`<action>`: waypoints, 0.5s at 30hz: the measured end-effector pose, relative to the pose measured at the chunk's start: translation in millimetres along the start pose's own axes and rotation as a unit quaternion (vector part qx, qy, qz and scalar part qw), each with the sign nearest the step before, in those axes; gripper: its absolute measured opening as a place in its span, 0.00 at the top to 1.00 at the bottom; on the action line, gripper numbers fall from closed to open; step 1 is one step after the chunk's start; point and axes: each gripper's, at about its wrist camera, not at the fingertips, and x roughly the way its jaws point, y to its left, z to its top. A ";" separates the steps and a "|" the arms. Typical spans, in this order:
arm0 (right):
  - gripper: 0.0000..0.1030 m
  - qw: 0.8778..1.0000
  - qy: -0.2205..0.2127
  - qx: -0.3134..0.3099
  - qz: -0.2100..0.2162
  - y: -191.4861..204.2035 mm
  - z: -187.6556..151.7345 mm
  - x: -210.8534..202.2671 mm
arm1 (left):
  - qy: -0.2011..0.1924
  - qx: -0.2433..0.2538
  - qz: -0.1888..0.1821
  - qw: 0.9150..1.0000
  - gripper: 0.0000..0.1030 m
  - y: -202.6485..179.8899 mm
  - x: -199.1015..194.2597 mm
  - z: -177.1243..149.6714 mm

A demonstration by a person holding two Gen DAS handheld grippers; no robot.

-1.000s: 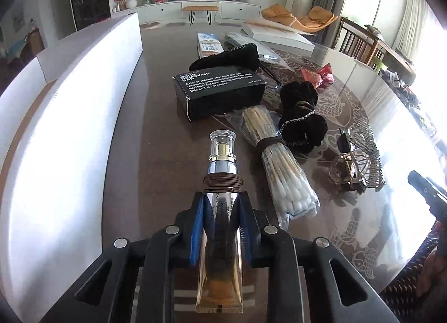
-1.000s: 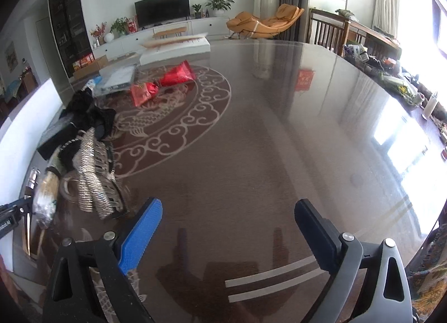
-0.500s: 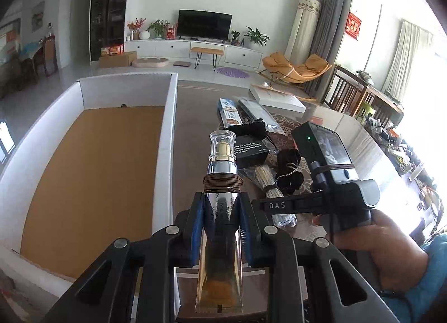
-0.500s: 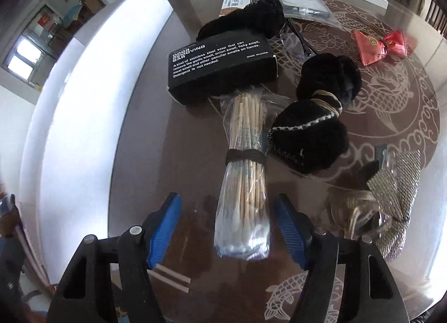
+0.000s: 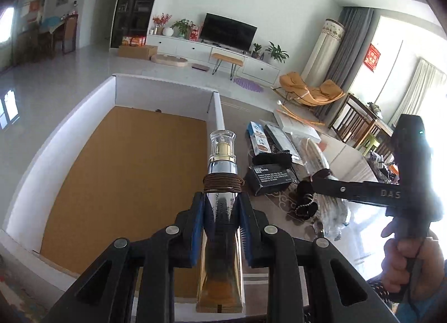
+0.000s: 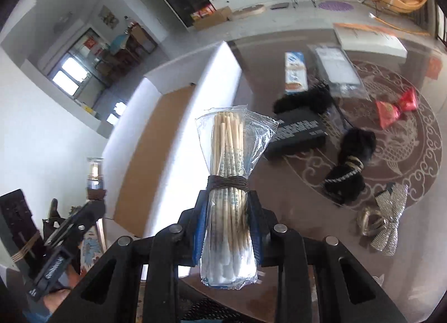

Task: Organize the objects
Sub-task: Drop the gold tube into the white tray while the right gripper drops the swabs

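Note:
My left gripper (image 5: 220, 219) is shut on a gold cream tube (image 5: 220, 253) with a clear cap and a brown cord round its neck, held up over the near edge of a white box with a brown floor (image 5: 125, 172). My right gripper (image 6: 227, 219) is shut on a clear bag of cotton swabs (image 6: 227, 197) bound with a brown band, lifted above the table beside the box (image 6: 156, 149). The right gripper also shows in the left wrist view (image 5: 315, 183), and the left gripper in the right wrist view (image 6: 92, 205).
On the brown patterned table (image 6: 293, 177) lie a black printed box (image 6: 299, 133), black hair pieces (image 6: 349, 166), a silver bow (image 6: 388, 225), red pouches (image 6: 396, 107), a blue-white carton (image 6: 294, 74) and a flat white box (image 6: 368, 38).
My right gripper closed on the swab bag and lifted it off the table. My left gripper rose with the tube and now looks down into the box.

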 end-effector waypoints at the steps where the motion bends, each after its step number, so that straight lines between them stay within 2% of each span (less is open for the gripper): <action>1: 0.73 1.000 -0.007 -0.017 0.016 19.8 6.1 -2.0 | -0.006 0.000 0.017 1.000 0.77 9.3 -3.1 4.0; 5: 0.73 0.995 -0.004 -0.071 0.075 101.0 23.1 18.6 | -0.002 -0.002 0.085 0.996 0.77 47.0 -0.1 10.7; 8: 0.73 0.991 0.019 -0.107 0.075 143.0 17.3 51.6 | 0.037 0.022 0.133 0.990 0.76 65.2 22.2 5.9; 9: 0.70 0.991 0.030 -0.116 0.067 150.0 14.1 66.2 | 0.048 0.027 0.153 0.987 0.76 69.7 30.3 3.1; 10: 0.53 0.991 0.038 -0.120 0.053 151.4 10.1 78.9 | 0.058 0.028 0.170 0.983 0.69 73.9 37.0 0.4; 11: 0.37 0.992 0.040 -0.117 0.038 150.4 7.8 87.4 | 0.065 0.026 0.181 0.981 0.53 77.2 40.3 -2.1; 12: 0.12 0.993 0.031 -0.113 0.029 146.3 5.9 89.8 | 0.063 0.022 0.187 0.980 0.44 78.2 40.8 -3.7; 13: 0.10 0.993 0.014 -0.109 0.029 139.9 3.8 86.2 | 0.054 0.018 0.187 0.981 0.31 77.8 39.7 -5.1; 15: 0.10 0.994 -0.013 -0.110 0.010 126.9 1.0 70.8 | 0.033 0.020 0.178 0.983 0.27 67.0 35.8 -6.6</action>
